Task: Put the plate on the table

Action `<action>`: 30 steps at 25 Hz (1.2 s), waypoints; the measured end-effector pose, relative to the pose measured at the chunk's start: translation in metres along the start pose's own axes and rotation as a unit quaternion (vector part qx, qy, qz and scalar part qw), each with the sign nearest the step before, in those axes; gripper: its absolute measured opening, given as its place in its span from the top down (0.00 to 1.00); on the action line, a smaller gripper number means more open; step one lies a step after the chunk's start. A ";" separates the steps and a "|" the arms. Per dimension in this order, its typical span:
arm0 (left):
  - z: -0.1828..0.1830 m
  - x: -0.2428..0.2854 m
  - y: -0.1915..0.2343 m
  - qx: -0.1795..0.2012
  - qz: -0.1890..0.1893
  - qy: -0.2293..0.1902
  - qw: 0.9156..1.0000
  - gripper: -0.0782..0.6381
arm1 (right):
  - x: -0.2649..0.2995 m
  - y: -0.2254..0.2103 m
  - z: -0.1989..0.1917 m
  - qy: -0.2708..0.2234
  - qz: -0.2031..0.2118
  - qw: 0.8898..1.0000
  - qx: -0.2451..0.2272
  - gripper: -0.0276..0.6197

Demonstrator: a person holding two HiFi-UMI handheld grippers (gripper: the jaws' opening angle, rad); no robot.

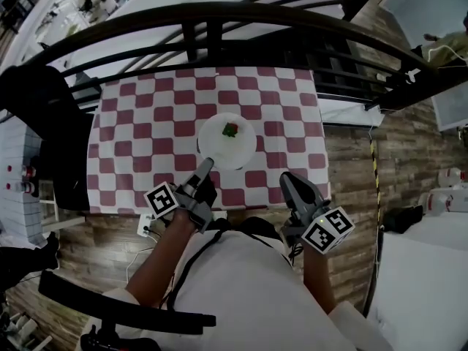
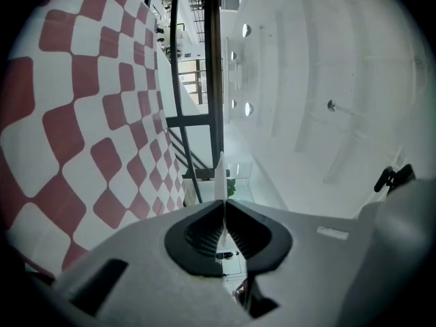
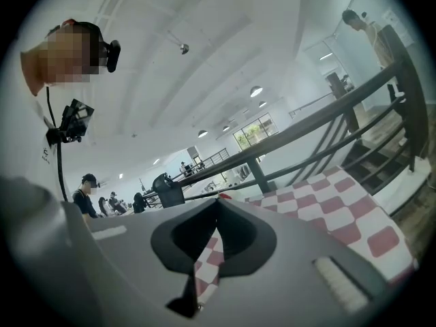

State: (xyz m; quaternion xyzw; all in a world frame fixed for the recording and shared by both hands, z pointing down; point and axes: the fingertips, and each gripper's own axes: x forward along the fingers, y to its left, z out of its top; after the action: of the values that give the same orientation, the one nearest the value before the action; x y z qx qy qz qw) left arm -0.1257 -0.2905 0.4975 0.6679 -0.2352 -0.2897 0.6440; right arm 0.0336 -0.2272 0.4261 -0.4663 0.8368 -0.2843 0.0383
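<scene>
A white plate (image 1: 228,143) with a small green and red bit of food (image 1: 230,130) lies over the near middle of the red-and-white checked table (image 1: 131,123). My left gripper (image 1: 208,162) reaches from the front edge and is shut on the plate's near-left rim. In the left gripper view that rim (image 2: 219,172) shows as a thin white edge pinched between the jaws of the left gripper (image 2: 221,203). Whether the plate rests on the cloth or hangs just above it I cannot tell. My right gripper (image 1: 287,178) hovers at the table's front right edge, shut and empty, as the right gripper (image 3: 218,201) shows in its own view.
A black curved railing (image 1: 219,17) runs behind the table. A dark chair (image 1: 44,123) stands at the table's left side. Wooden floor (image 1: 351,167) with a yellow-black cable (image 1: 374,167) lies to the right. The checked cloth (image 2: 88,114) around the plate is bare.
</scene>
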 end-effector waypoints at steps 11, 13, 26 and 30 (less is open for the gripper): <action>-0.003 0.031 0.013 -0.001 -0.002 0.010 1.000 0.87 | 0.019 -0.018 0.008 0.026 0.023 0.999 -0.001 0.95; -0.005 0.038 0.016 -0.002 -0.002 0.003 1.000 0.87 | 0.022 -0.027 0.011 0.037 0.030 0.999 -0.004 0.95; -0.015 0.077 0.078 -0.002 0.007 -0.008 1.000 0.86 | 0.050 -0.090 0.001 0.126 0.068 0.989 -0.038 0.95; -0.012 0.083 0.098 0.001 0.015 -0.008 1.000 0.87 | 0.061 -0.100 -0.010 0.144 0.084 0.985 -0.039 0.95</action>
State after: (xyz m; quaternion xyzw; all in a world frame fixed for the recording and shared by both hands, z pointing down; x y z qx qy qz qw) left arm -0.0512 -0.3449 0.5884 0.6625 -0.2506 -0.2848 0.6459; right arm 0.0725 -0.3120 0.4977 -0.3498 0.8801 -0.3115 -0.0773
